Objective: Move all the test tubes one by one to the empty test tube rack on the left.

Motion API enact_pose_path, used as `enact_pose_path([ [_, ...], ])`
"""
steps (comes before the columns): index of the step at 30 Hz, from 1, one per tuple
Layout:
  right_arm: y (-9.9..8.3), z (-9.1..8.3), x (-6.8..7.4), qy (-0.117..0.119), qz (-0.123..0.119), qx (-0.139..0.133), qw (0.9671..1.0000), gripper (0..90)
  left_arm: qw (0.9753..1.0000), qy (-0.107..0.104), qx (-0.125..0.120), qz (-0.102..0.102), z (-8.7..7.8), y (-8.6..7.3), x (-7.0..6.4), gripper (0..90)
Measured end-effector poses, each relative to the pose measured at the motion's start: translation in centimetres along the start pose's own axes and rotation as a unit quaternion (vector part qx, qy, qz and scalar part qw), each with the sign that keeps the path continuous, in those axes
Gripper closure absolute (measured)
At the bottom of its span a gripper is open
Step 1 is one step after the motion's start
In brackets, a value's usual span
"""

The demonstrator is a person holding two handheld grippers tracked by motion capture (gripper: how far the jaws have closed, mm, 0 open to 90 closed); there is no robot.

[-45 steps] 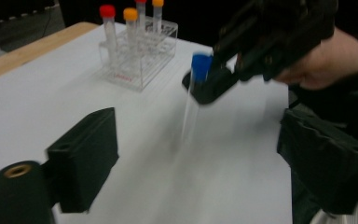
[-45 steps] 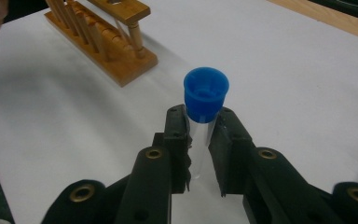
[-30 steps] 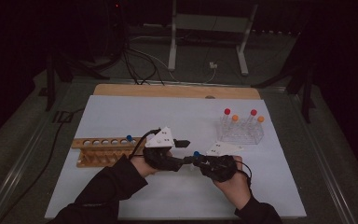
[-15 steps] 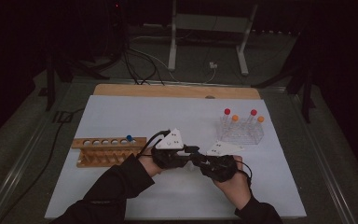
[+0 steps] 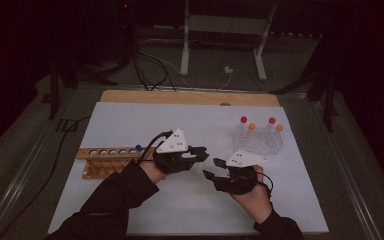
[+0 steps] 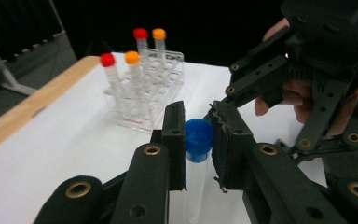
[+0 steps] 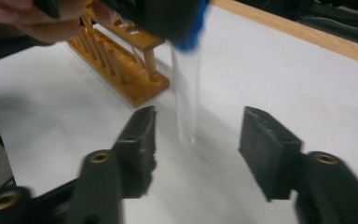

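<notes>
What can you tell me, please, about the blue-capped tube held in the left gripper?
The blue-capped tube is a clear, seemingly plastic tube with a round blue screw cap. It looks empty. It hangs upright above the white table, clamped just below the cap between the left gripper's black jaws. The right gripper is open around its lower end, not touching.

A dim room: grey floor (image 5: pixel 40 115) around the white-topped table (image 5: pixel 130 120), a metal stand (image 5: pixel 225 25) behind, cables (image 5: pixel 145 60) trailing.
</notes>
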State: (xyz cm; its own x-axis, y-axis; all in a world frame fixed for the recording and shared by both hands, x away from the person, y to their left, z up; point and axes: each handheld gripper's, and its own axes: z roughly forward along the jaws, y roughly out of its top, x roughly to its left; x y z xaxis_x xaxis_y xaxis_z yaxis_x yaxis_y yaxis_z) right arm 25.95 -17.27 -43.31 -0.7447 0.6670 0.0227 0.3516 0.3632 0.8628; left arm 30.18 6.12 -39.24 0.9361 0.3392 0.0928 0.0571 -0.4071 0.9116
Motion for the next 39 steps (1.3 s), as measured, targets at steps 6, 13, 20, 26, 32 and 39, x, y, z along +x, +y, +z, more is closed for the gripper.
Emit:
enact_pose_path([
  [6,0.2,-0.2,0.2,-0.009,0.009,-0.015,0.9998,16.2,0.9995,0.031,-0.004,-0.006,-3.0,-0.1,0.9,77.4],
  [13,0.3,-0.4,0.1,-0.015,0.017,-0.025,0.9994,0.0,0.9974,0.07,0.006,-0.018,-6.4,-1.0,1.9,77.4],
  [20,0.3,-0.6,-0.1,-0.003,0.012,-0.029,0.9995,0.0,0.9938,0.106,0.017,-0.029,-9.5,-2.1,2.6,77.4],
  [26,0.2,-0.6,-0.1,-0.002,0.01,-0.029,0.9995,0.0,0.99,0.133,0.021,-0.043,-11.8,-3.2,3.2,77.4],
  [32,0.2,-0.5,-0.2,-0.004,0.009,-0.025,0.9996,0.0,0.9844,0.163,0.025,-0.062,-13.6,-4.7,4.1,77.4],
  [39,0.2,-0.5,-0.3,-0.007,0.009,-0.026,0.9996,0.0,0.9772,0.198,0.009,-0.076,-14.7,-5.9,5.6,77.4],
])
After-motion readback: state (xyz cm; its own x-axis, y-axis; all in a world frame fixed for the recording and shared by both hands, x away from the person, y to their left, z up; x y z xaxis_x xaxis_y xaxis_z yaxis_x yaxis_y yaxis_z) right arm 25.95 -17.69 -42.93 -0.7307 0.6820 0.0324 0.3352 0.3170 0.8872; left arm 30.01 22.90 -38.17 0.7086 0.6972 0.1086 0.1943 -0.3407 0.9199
